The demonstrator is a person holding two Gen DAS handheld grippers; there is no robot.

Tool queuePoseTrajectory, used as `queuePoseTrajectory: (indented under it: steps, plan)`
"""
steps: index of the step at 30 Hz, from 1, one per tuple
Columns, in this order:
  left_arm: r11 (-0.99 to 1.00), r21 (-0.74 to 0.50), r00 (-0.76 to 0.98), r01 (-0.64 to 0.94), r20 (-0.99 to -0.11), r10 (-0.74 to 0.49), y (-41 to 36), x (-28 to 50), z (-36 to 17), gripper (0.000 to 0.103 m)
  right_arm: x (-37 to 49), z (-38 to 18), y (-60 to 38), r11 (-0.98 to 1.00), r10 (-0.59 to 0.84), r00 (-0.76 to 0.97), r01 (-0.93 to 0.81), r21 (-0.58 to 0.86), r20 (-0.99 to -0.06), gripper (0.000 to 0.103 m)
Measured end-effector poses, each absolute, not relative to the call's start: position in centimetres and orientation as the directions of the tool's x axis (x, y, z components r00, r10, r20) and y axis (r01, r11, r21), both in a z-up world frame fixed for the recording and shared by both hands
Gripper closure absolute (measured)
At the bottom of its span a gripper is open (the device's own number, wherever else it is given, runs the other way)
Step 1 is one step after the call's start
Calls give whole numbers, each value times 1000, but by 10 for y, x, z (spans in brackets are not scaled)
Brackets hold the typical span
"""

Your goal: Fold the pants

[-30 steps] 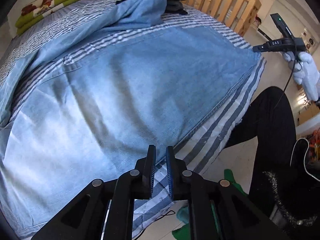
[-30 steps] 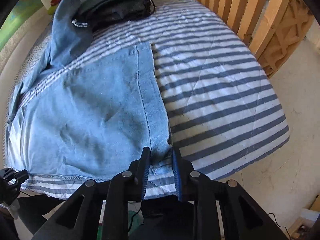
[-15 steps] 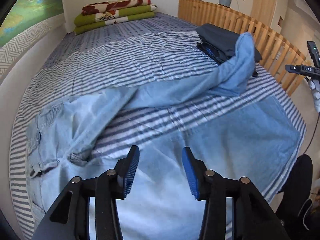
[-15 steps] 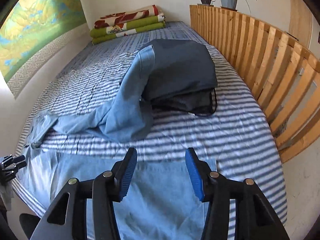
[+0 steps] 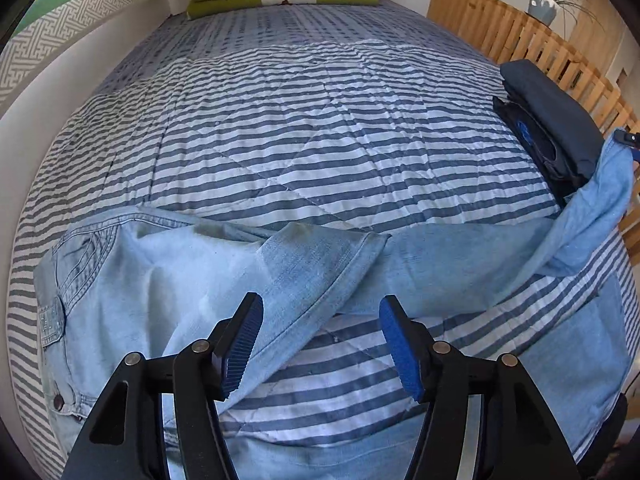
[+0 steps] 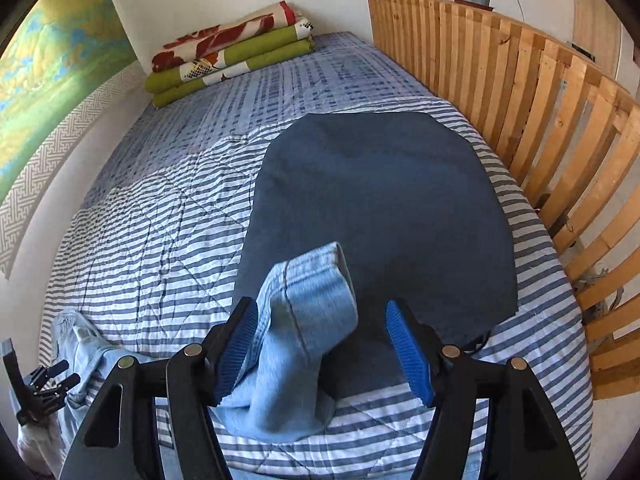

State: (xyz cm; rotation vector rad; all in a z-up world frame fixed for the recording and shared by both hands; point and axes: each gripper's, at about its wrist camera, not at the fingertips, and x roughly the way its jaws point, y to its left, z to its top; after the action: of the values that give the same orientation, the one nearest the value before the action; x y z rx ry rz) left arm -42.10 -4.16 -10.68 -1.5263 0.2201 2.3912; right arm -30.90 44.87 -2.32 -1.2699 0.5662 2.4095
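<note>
Striped blue-and-white quilt (image 5: pixel 320 148) bears the light-blue denim pants (image 5: pixel 168 280) — one leg draped onto folded dark-navy garments (image 6: pixel 380 208). We have just been opening our left gripper (image 5: pixel 320 344) and right gripper (image 6: pixel 320 352) wide, empty, poised over the cloth — ready to regrasp, we judge.

The pants (image 5: pixel 168 280) lie across the bed (image 5: pixel 320 128) before me, one leg's end draped on the folded pile (image 6: pixel 380 208) at my right; folded blankets (image 6: pixel 228 56) sit behind, the slatted rail (image 6: pixel 540 112) right.
</note>
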Motion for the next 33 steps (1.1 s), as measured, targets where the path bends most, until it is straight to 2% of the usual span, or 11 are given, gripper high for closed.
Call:
queuePoseTrajectory:
  steps: [4,5,6,7,8,10,13,20,25,29,33]
  plan:
    - [-929,64,-379,-364,-922,85,-27,-432,-132,40,-329,-32,446,-866,127,-530,-471,166,-839,40]
    - [-924,82,-382,-374,-921,73,-25,-432,-137,44,-332,-33,444,-870,132,-526,-468,157,-840,41]
    - [-920,99,-386,-378,-920,60,-24,-432,-140,62,-334,-34,442,-873,141,-527,-465,146,-838,44]
    - [-922,109,-385,-372,-922,47,-24,-432,-141,82,-336,-34,440,-877,153,-523,-464,129,-838,58]
    - [-925,109,-383,-363,-923,41,-25,-433,-142,87,-337,-34,437,-881,161,-516,-459,113,-841,75]
    - [-931,111,-394,-348,-918,37,-30,-431,-138,96,-336,-32,433,-886,170,-515,-453,98,-840,81]
    - [-930,121,-430,-346,-902,42,-37,-421,-121,99,-324,-21,426,-892,199,-537,-445,76,-820,84]
    - [-941,111,-496,-319,-866,66,-76,-376,-73,99,-266,18,406,-926,200,-649,-370,75,-734,85]
    - [-959,80,-488,-272,-870,66,-125,-319,-71,99,-193,14,383,-954,163,-713,-290,74,-682,85]
    - [-967,66,-439,-248,-897,52,-155,-277,-98,99,-137,-35,360,-965,116,-649,-254,70,-752,85]
    - [-976,50,-400,-211,-916,39,-171,-255,-127,99,-97,-99,332,-977,12,-502,-189,96,-865,83]
